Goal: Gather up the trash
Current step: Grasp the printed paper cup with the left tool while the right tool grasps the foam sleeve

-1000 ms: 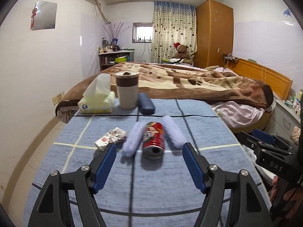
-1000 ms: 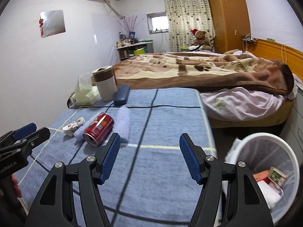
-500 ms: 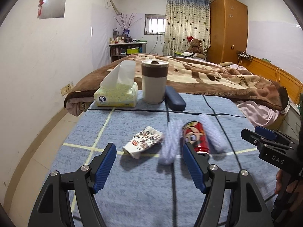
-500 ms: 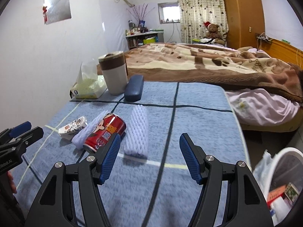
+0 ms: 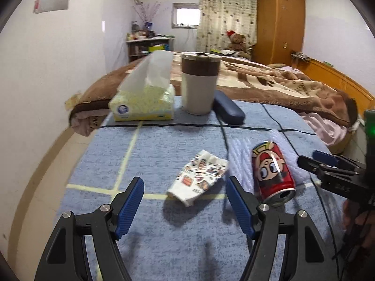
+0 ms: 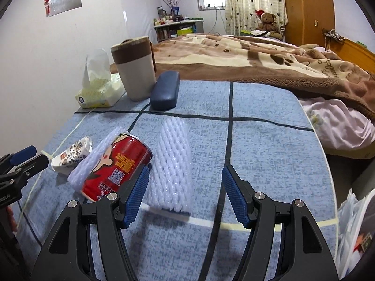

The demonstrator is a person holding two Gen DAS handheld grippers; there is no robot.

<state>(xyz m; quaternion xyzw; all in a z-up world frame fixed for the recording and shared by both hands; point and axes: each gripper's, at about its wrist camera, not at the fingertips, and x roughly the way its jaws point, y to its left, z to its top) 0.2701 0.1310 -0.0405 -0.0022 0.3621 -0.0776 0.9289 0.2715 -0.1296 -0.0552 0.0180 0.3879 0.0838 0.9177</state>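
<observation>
Crumpled white printed paper wrapper lay near the left edge of the blue checked cloth tabletop, on the pale stripe, just ahead of the left gripper. Looked light, soft, crushable; best pinched across its bunched middle, though it might slide on the cloth. Beside it, touching a flat white foam net sleeve, lay a red cartoon-print drink can on its side, open end toward the near edge. Likely empty, light, smooth, prone to roll and dent; take it across the body. Second white foam net sleeve lay just beside the can, ahead of the right gripper; soft, springy, almost weightless. Both grippers' jaws stood spread, nothing between the pads. At the far edge: yellow tissue box, brown-and-grey lidded cup, dark blue case. White bin off the right edge, partly seen.
</observation>
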